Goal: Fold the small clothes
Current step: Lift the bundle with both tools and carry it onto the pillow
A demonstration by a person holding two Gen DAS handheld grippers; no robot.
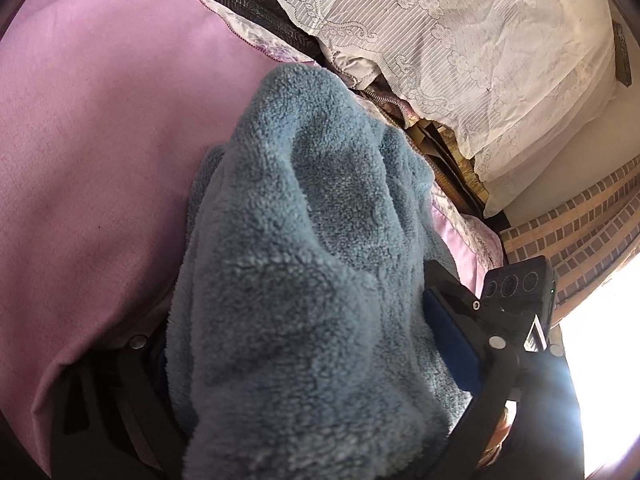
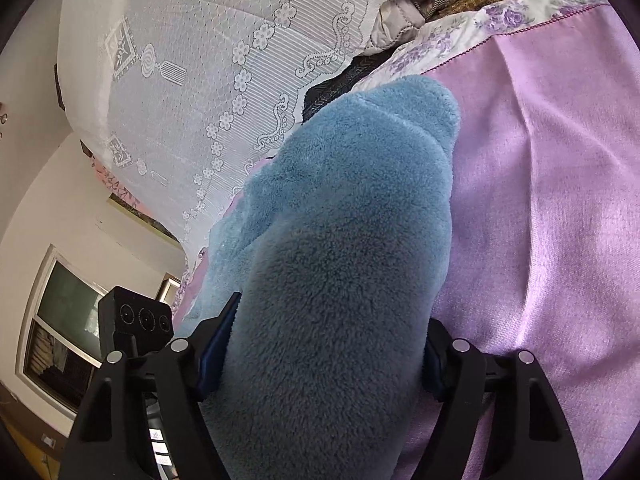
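A bulky blue fleece garment fills the middle of both wrist views and the gap between each gripper's fingers, blocking the way straight ahead. Open pink bedspread lies free beside it, to the left in the left view and to the right in the right. Beyond, piled bedding under a white lace cover closes off the far side.

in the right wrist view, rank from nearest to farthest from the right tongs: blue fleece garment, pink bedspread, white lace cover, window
1. Fluffy blue fleece garment: between the right tongs, bunched up.
2. Smooth pink bedspread: under and right of the garment.
3. White lace cover: beyond, upper left.
4. Window: far wall, lower left, behind the other tongs' camera.
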